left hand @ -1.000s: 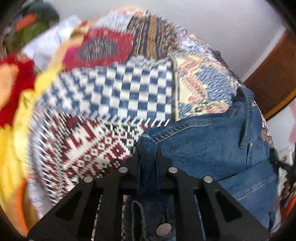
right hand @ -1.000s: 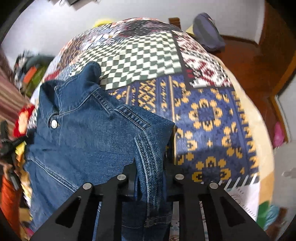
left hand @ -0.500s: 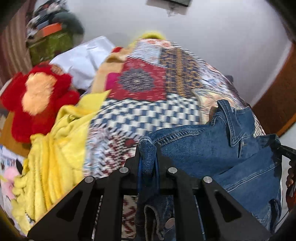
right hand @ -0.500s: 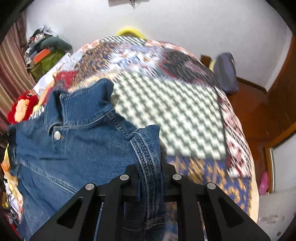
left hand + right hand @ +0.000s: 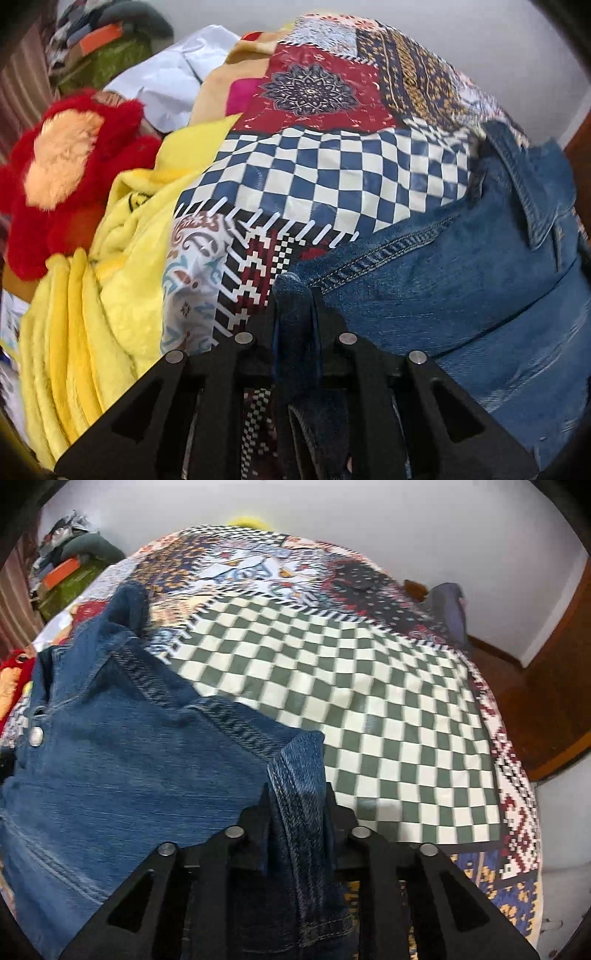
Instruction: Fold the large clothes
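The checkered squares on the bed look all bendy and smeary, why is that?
Right wrist view: the fisheye lens bulges the patchwork bedspread into a dome, and the green checks are smeared with blur. Left wrist view: the same bulge, but the blue checks are sharper; the denim jacket looks streaky at the lower right edge. Both views have black corners from the round lens.

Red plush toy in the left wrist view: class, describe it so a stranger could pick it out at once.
Start at the patchwork quilt covering the bed, then go to its left edge, where a crumpled yellow fleece blanket lies. The red plush toy sits just beyond that blanket. It alone is shaggy bright red, with a pale orange patch in its middle.
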### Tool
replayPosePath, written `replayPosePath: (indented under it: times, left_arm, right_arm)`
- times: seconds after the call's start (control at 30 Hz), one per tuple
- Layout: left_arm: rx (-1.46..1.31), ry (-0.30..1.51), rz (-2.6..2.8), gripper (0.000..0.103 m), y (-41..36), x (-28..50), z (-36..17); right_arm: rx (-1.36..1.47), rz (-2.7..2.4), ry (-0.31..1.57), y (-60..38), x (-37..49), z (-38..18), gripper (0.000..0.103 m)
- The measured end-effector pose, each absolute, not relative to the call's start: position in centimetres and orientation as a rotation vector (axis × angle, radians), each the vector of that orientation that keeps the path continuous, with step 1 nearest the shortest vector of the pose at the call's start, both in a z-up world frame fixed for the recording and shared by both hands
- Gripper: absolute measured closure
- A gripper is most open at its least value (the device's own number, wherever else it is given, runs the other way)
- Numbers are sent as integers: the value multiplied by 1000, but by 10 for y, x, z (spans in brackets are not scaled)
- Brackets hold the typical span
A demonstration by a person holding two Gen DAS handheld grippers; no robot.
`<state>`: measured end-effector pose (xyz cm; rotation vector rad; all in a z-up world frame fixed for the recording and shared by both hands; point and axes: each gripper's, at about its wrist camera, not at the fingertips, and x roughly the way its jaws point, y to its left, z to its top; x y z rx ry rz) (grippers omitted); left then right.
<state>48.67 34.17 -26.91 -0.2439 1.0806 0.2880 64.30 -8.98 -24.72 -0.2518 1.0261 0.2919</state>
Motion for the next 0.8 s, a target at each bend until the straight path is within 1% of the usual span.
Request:
replayPosePath:
  times: [0.03, 0.07, 0.1, 0.13, 0.17, 0.2, 0.3, 0.37, 0.47, 0.5, 0.53, 0.57, 0.6, 0.67, 0.8]
  left_arm:
    - [-233, 1080, 293, 89, 340, 487, -269]
    - [-227, 1080, 298, 88, 339, 486, -270]
    - [-228, 1080, 304, 88, 339, 486, -269]
    - [-235, 1080, 310, 87, 339, 485, -268]
    - [-257, 1077, 319, 85, 341, 482, -267]
    - [-269, 1077, 320, 84, 341, 480, -267]
    - [-244, 1094, 332, 74, 339, 477, -263]
    - [-194, 1102, 352, 64, 334, 473, -256]
    - [-156, 1089, 357, 61, 328, 465, -239]
    - [-150, 1076, 347, 60, 325, 460, -230]
    - [-146, 1062, 338, 57, 322, 456, -221]
    - [-137, 1036, 327, 50, 316, 448, -207]
    - [-127, 1015, 322, 46, 311, 441, -197]
    - [-102, 958, 305, 34, 297, 424, -171]
    - [-88, 882, 261, 26, 271, 389, -130]
  right_arm:
    - [-277, 264, 1010, -91, 642, -248, 76]
    - [-310, 237, 995, -91, 642, -248, 59]
    - [-338, 205, 983, -92, 642, -248, 47]
    - [-395, 129, 951, -92, 641, -249, 19]
    - [-430, 85, 930, -94, 641, -248, 6]
    - [-452, 72, 911, -96, 640, -247, 5]
    - [-437, 95, 939, -102, 640, -243, 5]
    - [-440, 94, 919, -105, 634, -232, 5]
    - [-443, 108, 879, -108, 617, -209, 5]
    - [-442, 115, 864, -109, 610, -200, 5]
    - [-438, 128, 847, -110, 600, -190, 5]
    - [-429, 152, 828, -112, 589, -177, 5]
    - [-419, 170, 814, -110, 583, -169, 5]
    - [-390, 206, 792, -112, 563, -147, 5]
    - [-307, 270, 789, -124, 516, -110, 5]
